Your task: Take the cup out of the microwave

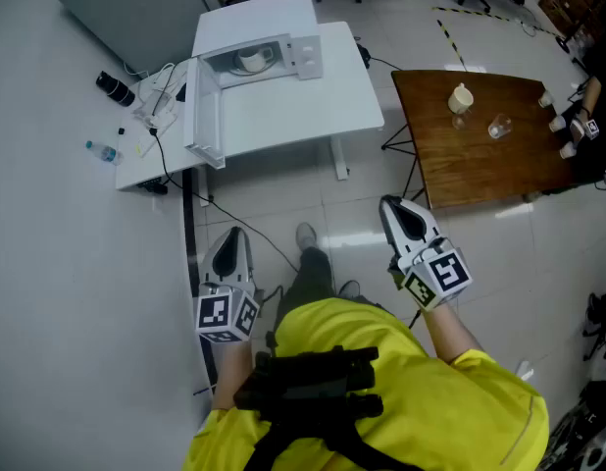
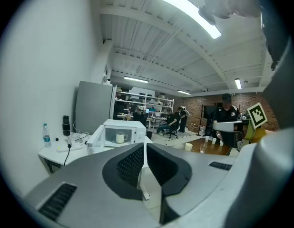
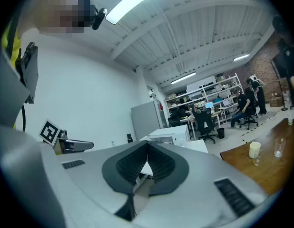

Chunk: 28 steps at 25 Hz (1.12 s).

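The white microwave (image 1: 254,55) stands on a white table (image 1: 293,106) a few steps ahead, its door (image 1: 205,111) swung open to the left. A white cup (image 1: 252,60) sits inside the cavity; it shows small in the left gripper view as the cup (image 2: 121,137) in the microwave (image 2: 119,132). My left gripper (image 1: 231,234) and right gripper (image 1: 389,204) are held low in front of the body, far from the microwave, both shut and empty. The left gripper (image 2: 144,144) points at the microwave. The right gripper (image 3: 148,144) points at the microwave (image 3: 170,135) as well.
A brown wooden table (image 1: 499,155) at the right carries a cream cup (image 1: 462,97) and a glass (image 1: 498,127). A low white shelf (image 1: 136,160) left of the microwave holds a bottle (image 1: 102,151), cables and a black flask (image 1: 115,87). A cable runs across the tiled floor (image 1: 283,224).
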Tool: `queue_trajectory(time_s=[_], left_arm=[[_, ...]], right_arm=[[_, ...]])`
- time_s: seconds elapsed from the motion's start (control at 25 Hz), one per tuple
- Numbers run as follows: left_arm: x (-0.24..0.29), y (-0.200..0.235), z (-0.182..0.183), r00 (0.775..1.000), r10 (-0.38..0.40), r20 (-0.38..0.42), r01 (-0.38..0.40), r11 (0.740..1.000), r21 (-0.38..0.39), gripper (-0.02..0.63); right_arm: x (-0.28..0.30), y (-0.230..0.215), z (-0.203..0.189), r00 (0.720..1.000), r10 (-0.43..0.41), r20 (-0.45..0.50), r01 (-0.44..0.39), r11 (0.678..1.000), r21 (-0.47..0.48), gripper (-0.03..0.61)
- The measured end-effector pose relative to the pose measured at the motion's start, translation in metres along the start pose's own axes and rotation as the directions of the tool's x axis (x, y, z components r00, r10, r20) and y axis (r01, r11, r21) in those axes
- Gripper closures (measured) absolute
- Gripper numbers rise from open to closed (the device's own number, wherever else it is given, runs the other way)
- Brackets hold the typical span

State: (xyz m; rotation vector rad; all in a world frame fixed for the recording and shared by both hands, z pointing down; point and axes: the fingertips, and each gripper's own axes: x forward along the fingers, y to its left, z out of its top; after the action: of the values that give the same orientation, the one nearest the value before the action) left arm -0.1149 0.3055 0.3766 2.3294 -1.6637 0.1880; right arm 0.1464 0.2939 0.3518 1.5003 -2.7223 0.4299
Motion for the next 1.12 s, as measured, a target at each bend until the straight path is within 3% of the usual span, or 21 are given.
queue_trajectory(time_s=[0.2, 0.24, 0.32, 0.56, 0.76, 0.84, 0.88, 0.96, 1.12], left_arm=[[0.072, 0.034, 0.015, 1.0, -0.014, 0.011, 0.014, 1.0, 0.004, 0.603], [0.088, 0.042, 0.018, 1.0, -0.019, 0.009, 0.019, 1.0, 0.001, 0.603], [0.121, 0.061, 0.026, 0.999, -0.035, 0.007, 0.035, 0.999, -0.004, 0.603], [0.208, 0.139, 0.071, 0.999, -0.046, 0.021, 0.046, 0.999, -0.007, 0.603], [0.259, 0.201, 0.082, 0.999, -0.043, 0.003, 0.043, 0.999, -0.016, 0.603], [0.278, 0.214, 0.076, 0.999, -0.043, -0.019, 0.042, 0.998, -0.036, 0.603], [0.286, 0.219, 0.07, 0.999, -0.04, -0.03, 0.038, 0.998, -0.048, 0.603], [0.301, 0.226, 0.058, 0.998, -0.033, -0.052, 0.03, 0.998, -0.063, 0.603], [0.336, 0.236, 0.033, 0.994, -0.044, -0.101, 0.038, 0.997, -0.066, 0.603]], right_arm=[[0.073, -0.022, 0.002, 1.0, 0.01, -0.022, -0.011, 1.0, -0.019, 0.557], [0.092, -0.024, 0.001, 0.999, 0.017, -0.034, -0.018, 1.0, -0.024, 0.515], [0.134, -0.028, 0.0, 0.998, 0.03, -0.059, -0.032, 0.999, -0.032, 0.493], [0.295, -0.042, -0.001, 0.992, 0.04, -0.123, -0.047, 0.997, -0.061, 0.306], [0.446, -0.067, -0.048, 0.983, 0.008, -0.181, -0.022, 0.997, -0.078, 0.161], [0.503, -0.083, -0.074, 0.976, -0.027, -0.215, 0.007, 0.996, -0.092, 0.15], [0.528, -0.092, -0.086, 0.973, -0.047, -0.227, 0.023, 0.994, -0.105, 0.108], [0.577, -0.105, -0.103, 0.973, -0.076, -0.218, 0.048, 0.99, -0.133, 0.106], [0.67, -0.131, -0.147, 0.962, -0.092, -0.256, 0.053, 0.986, -0.155, 0.057]])
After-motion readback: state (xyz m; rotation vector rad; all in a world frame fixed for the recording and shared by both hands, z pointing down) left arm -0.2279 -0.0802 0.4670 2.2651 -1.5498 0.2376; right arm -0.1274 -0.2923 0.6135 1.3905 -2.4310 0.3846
